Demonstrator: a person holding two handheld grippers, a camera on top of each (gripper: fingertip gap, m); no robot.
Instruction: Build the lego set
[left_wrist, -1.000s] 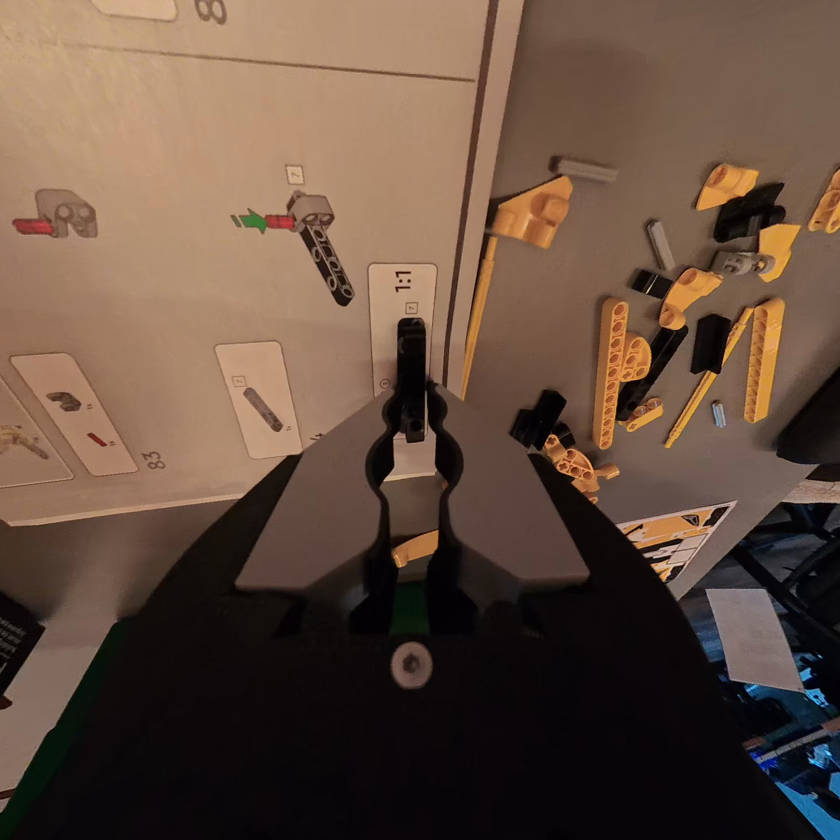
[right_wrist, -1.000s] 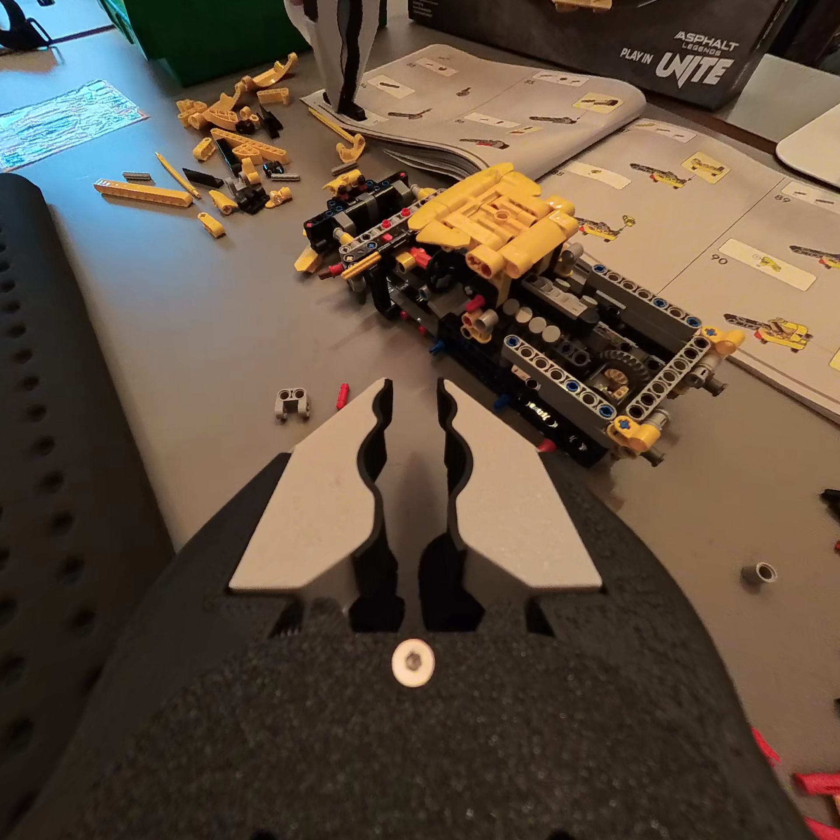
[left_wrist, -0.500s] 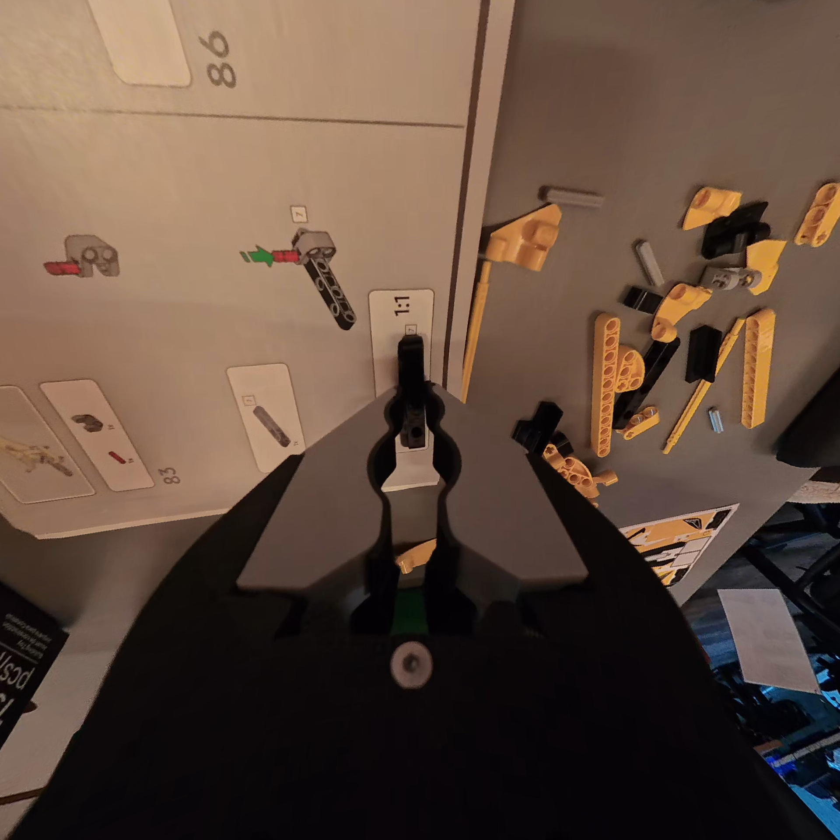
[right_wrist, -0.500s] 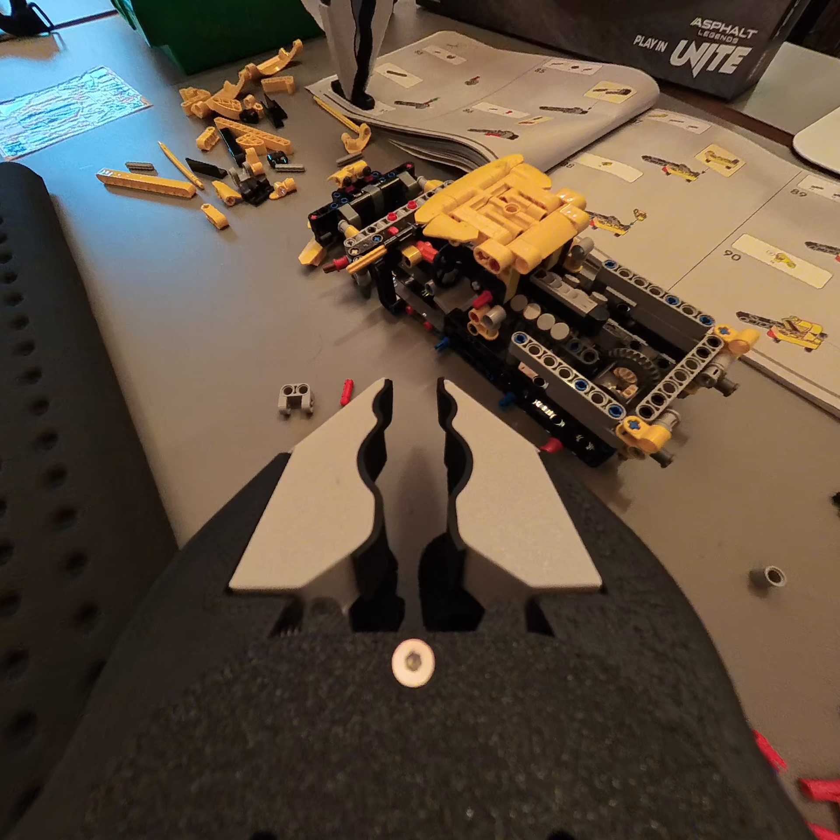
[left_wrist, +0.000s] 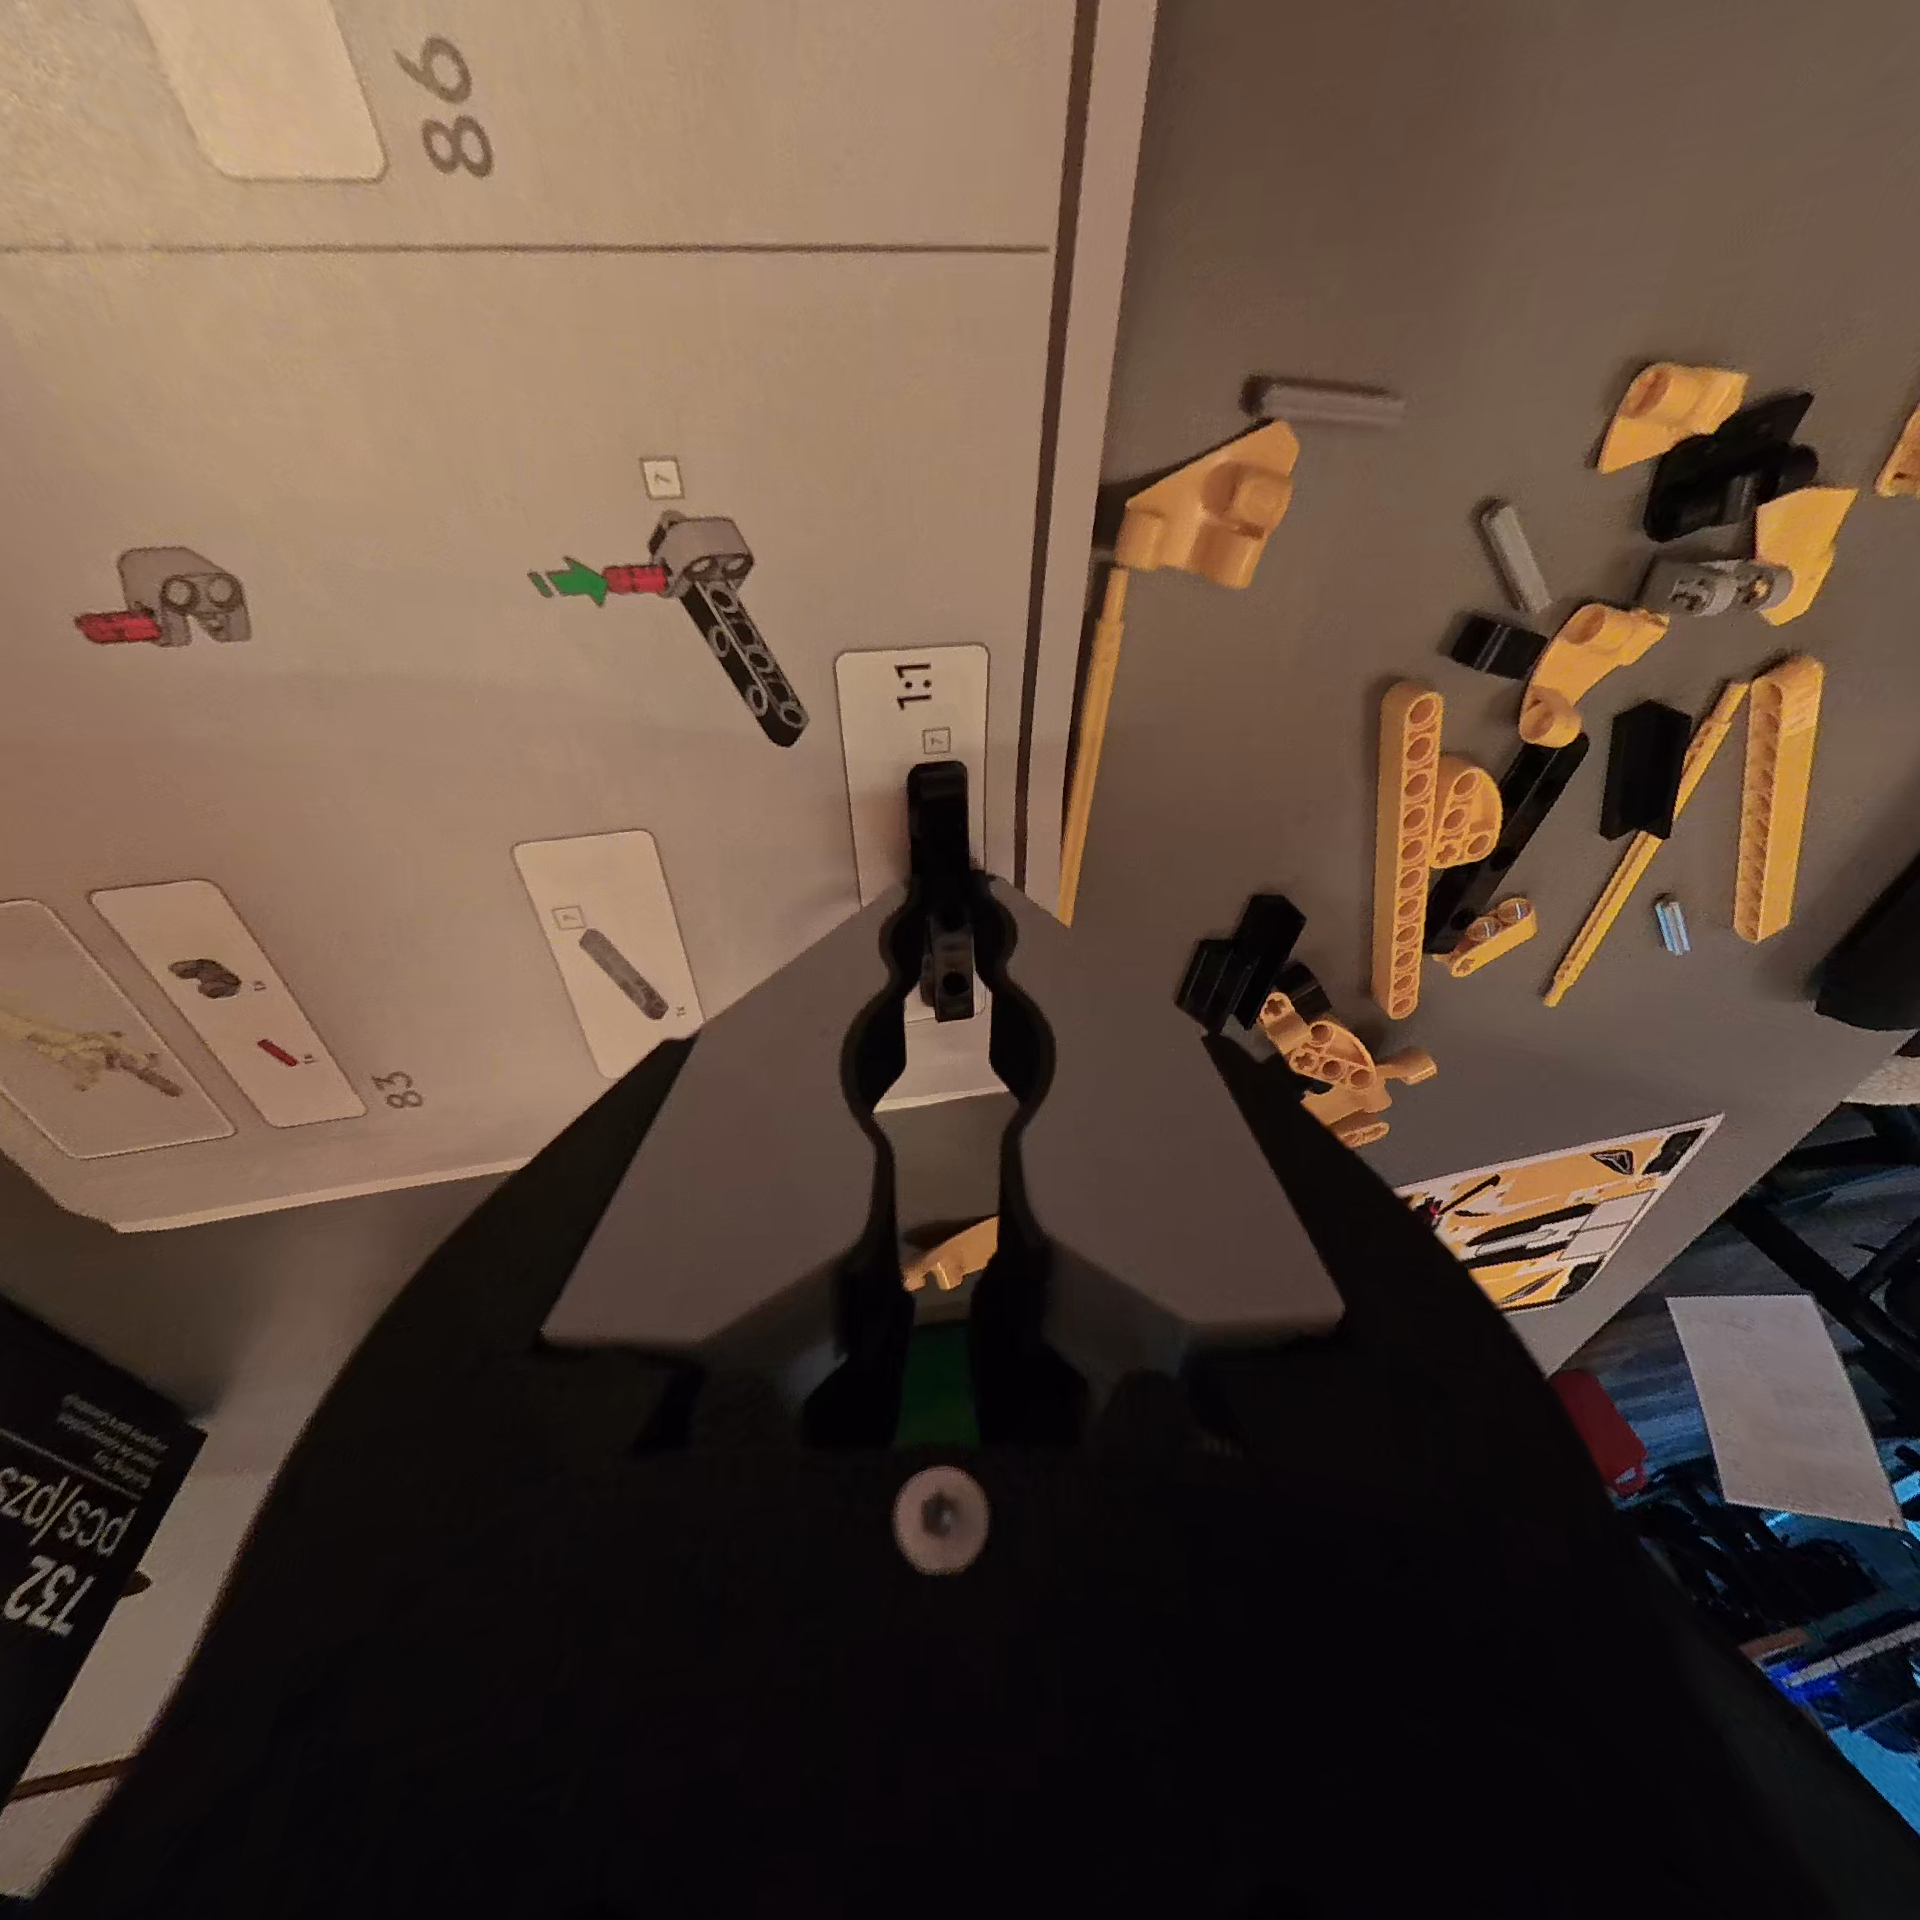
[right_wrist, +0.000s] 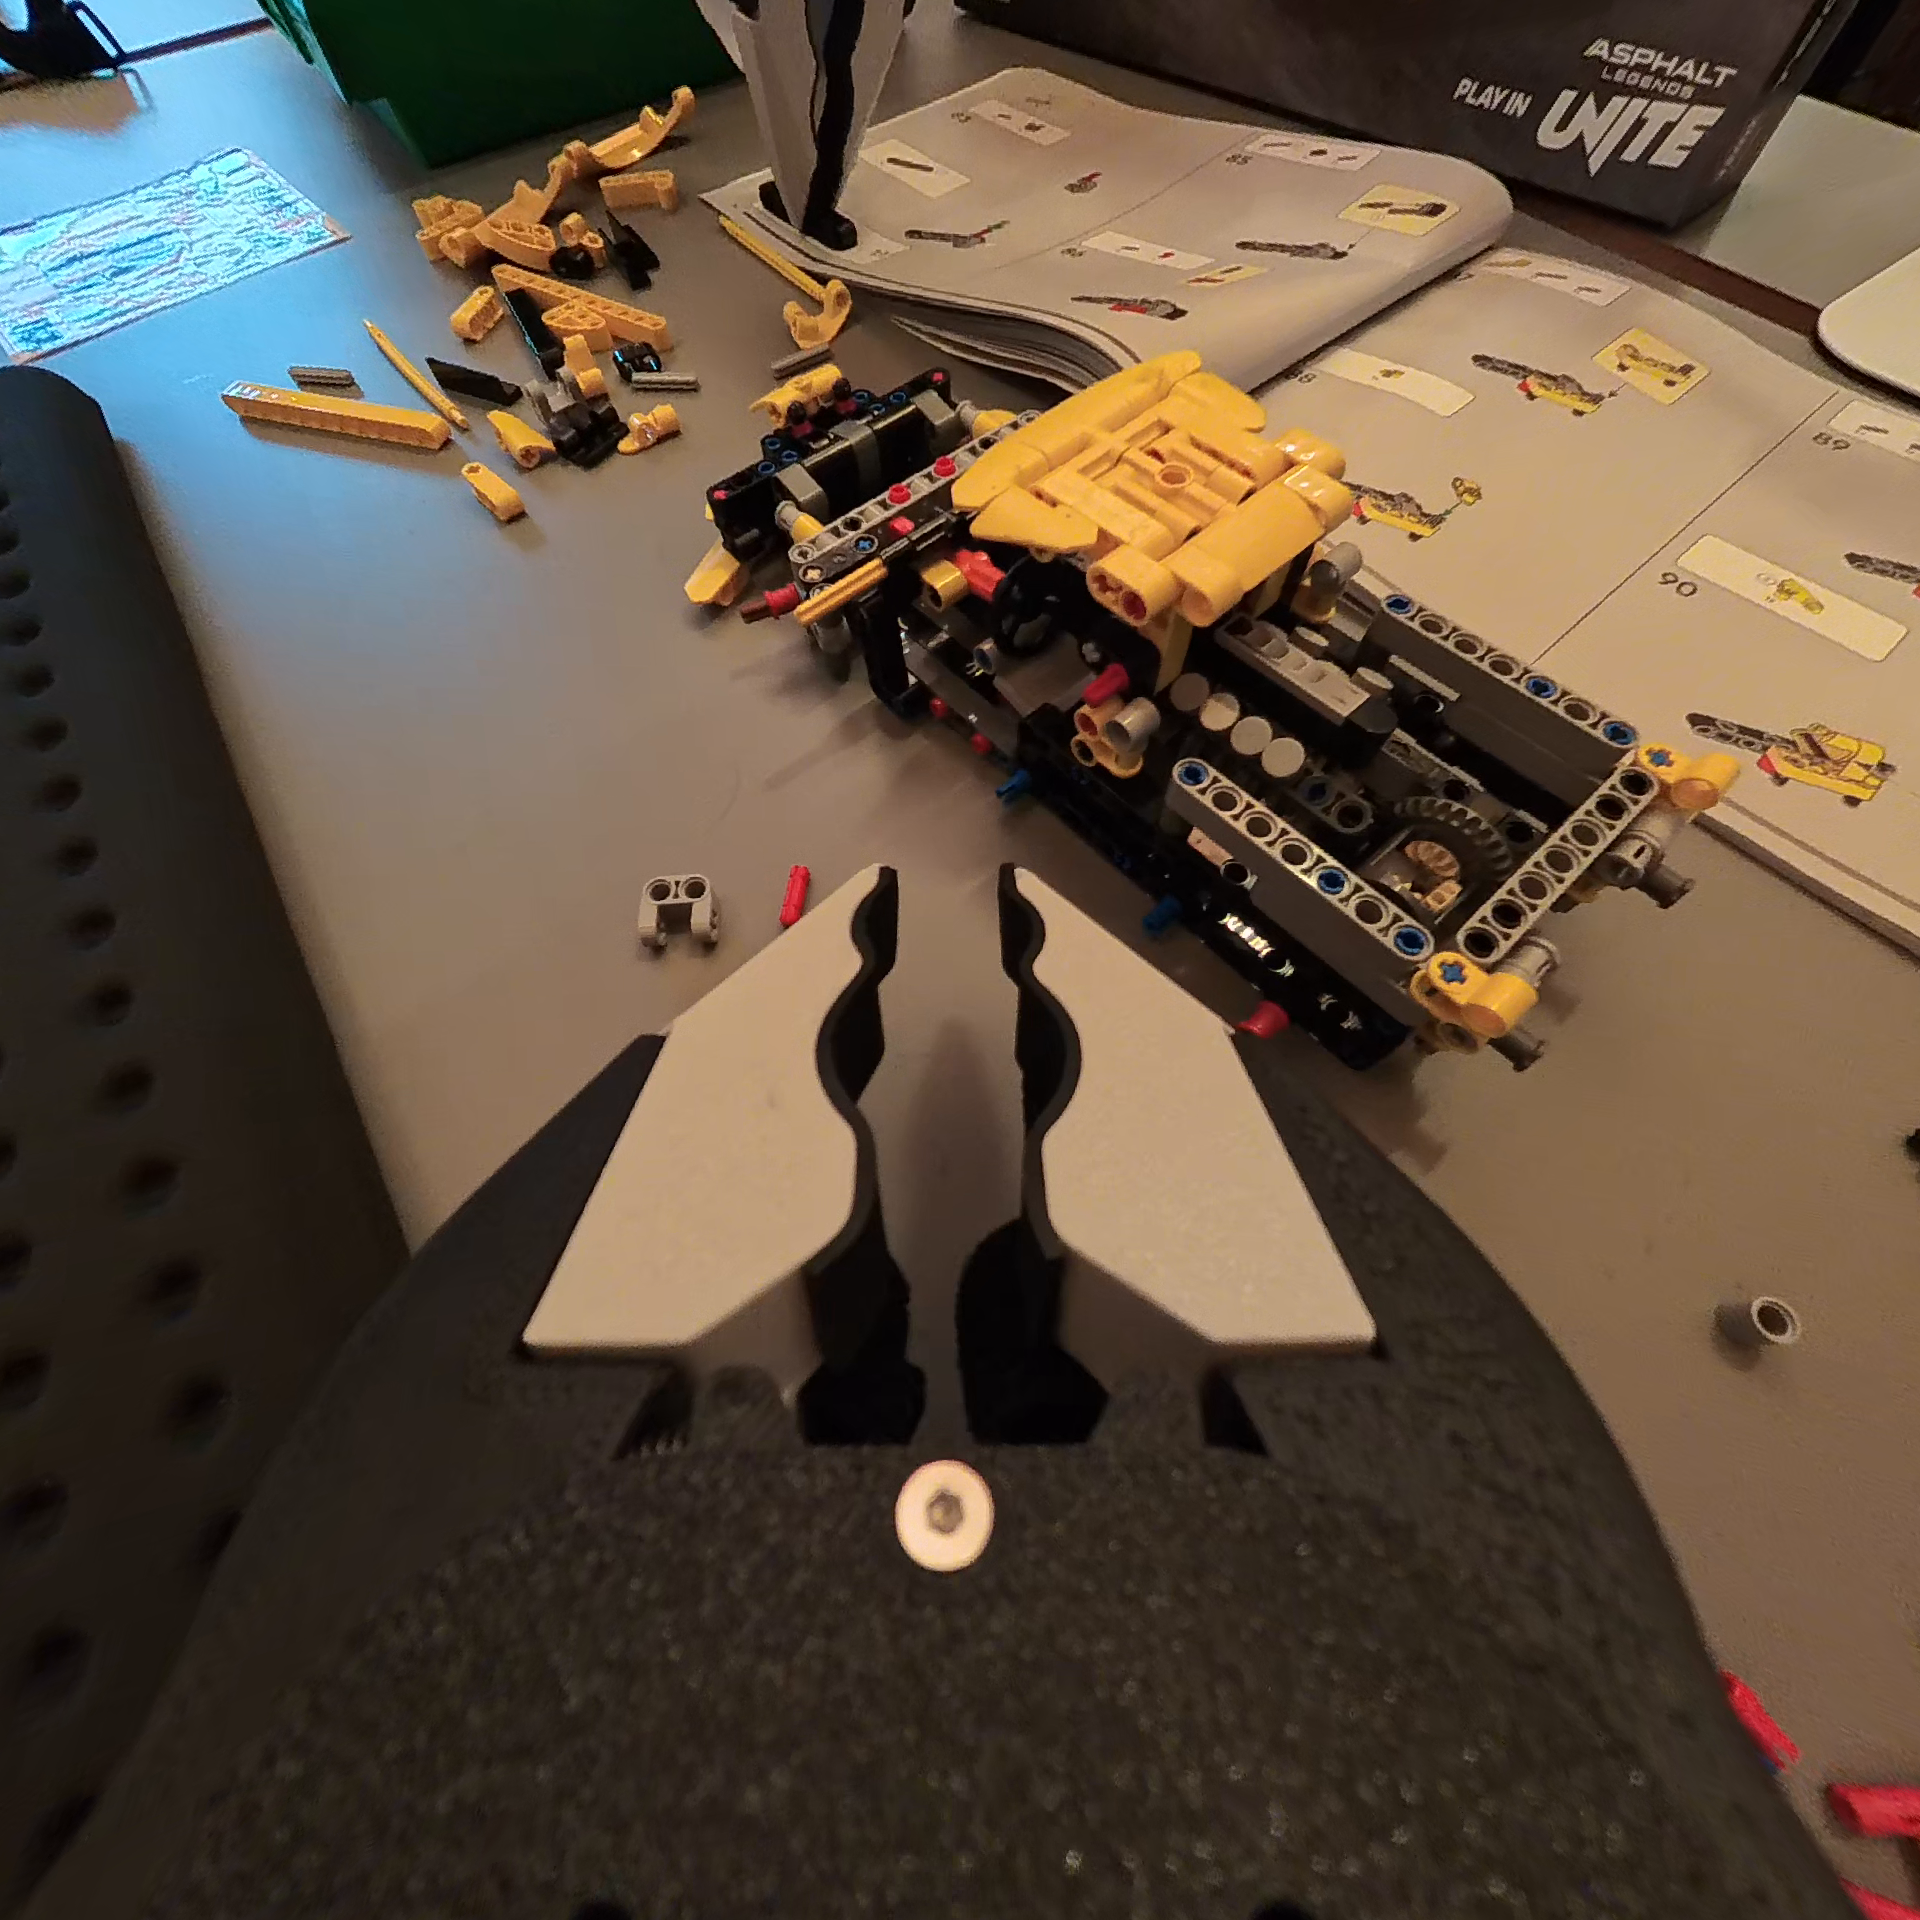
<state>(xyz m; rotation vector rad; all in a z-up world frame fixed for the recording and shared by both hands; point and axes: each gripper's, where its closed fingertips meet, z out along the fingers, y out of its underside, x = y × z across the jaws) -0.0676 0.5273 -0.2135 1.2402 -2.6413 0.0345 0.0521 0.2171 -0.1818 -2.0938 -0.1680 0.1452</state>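
Left jaws: my left gripper (left_wrist: 940, 914) is clamped on a black beam (left_wrist: 938, 831), which sticks out past my fingertips, its far end over the 1:1 box printed on the page.
Right jaws: my right gripper (right_wrist: 940, 883) stands parted with nothing between the jaws, held above the table (right_wrist: 468, 675).
Instruction booklet: it lies open under the black beam (left_wrist: 520, 364), with the page edge just right of the beam.
Loose parts, left wrist view: on the table right of the booklet lie yellow beams (left_wrist: 1411, 842), a thin yellow rod (left_wrist: 1091, 748) along the page edge, a yellow curved panel (left_wrist: 1210, 509) and a grey pin (left_wrist: 1322, 403).
Sticker sheet: it lies near the table edge (left_wrist: 1548, 1216), right of my left jaws.
Near the right jaws: 1 small grey connector (right_wrist: 681, 909) and 1 short red pin (right_wrist: 794, 894) lie just left of my fingertips, apart from each other.
Lego model: the half-built yellow and black car chassis (right_wrist: 1195, 665) sits on the table ahead and to the right, its far side resting on the open booklet.
Far side: a dark box (right_wrist: 1455, 94) stands beyond the booklet, and a grey bush (right_wrist: 1766, 1322) lies alone on the right.
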